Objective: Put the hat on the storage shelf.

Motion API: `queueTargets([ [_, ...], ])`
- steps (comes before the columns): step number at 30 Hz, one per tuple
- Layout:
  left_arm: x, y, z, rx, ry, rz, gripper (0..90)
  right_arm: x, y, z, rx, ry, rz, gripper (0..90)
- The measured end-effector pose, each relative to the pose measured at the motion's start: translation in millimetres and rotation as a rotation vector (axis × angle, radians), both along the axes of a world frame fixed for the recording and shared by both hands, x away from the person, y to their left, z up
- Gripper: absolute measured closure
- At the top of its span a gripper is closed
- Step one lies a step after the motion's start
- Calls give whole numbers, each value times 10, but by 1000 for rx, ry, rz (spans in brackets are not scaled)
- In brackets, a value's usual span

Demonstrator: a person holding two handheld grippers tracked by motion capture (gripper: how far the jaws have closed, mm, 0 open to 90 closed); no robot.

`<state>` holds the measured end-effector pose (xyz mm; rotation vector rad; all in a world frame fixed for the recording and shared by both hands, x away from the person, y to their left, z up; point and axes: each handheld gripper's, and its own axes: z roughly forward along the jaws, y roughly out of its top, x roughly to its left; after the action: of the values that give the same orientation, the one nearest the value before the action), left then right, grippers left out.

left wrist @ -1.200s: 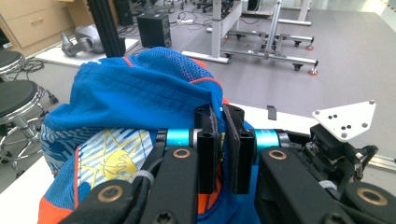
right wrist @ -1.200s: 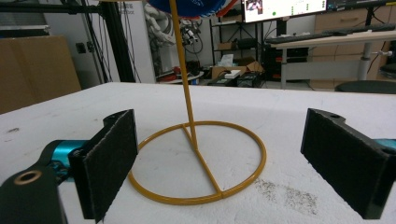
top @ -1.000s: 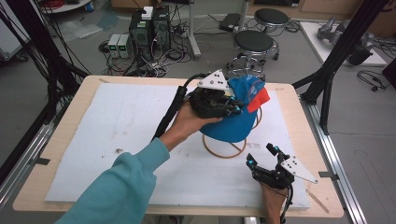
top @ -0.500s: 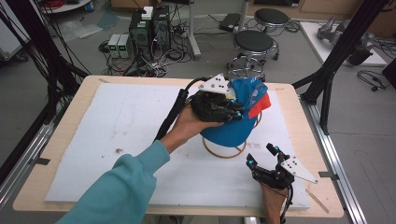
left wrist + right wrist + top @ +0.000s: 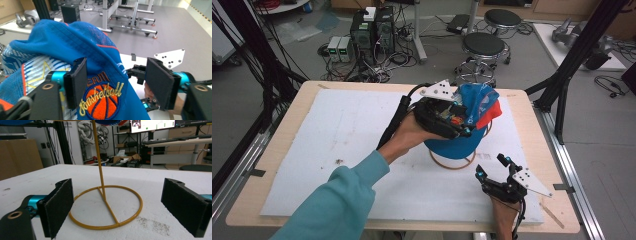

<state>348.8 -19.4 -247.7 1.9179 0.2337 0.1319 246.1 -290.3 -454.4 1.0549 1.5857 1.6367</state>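
Observation:
A blue cap with an orange brim and a basketball patch hangs on a yellow wire stand at the middle right of the white mat. My left gripper is at the cap's top. Its jaws have just been opening and now stand apart, with the cap's fabric between them and the left pad close against it. My right gripper rests near the table's front edge, open and holding nothing. It faces the stand's pole and ring base.
The white mat covers most of the wooden table. Behind the table are two stools and computer boxes with cables. Black frame posts stand at the right and left.
The left gripper's jaws have opened from their grip on the cap. Both hands have stayed where they were, and the cap still sits on the stand.

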Motion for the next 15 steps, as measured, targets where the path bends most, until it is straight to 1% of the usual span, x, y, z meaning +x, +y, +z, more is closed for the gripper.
queueTargets([
  [2, -9, 27, 13, -18, -3, 0, 302, 3, -7, 1, -8, -3, 2, 100],
  [3, -12, 40, 21, -22, -6, 3, 259, 3, -7, 1, -8, -3, 2, 100],
  [7, -20, 138, 48, -53, -12, 33, 173, 1, -6, 2, -7, 0, 2, 100],
  [9, -18, 222, 40, -68, -25, 49, 168, -2, -1, 2, -4, 3, -1, 100],
  [10, -16, 251, 33, -63, -28, 56, 164, -2, -1, 2, -3, 2, 1, 100],
  [15, -25, 500, -60, -78, -54, 98, 163, -2, 0, 2, -4, 2, 1, 100],
])
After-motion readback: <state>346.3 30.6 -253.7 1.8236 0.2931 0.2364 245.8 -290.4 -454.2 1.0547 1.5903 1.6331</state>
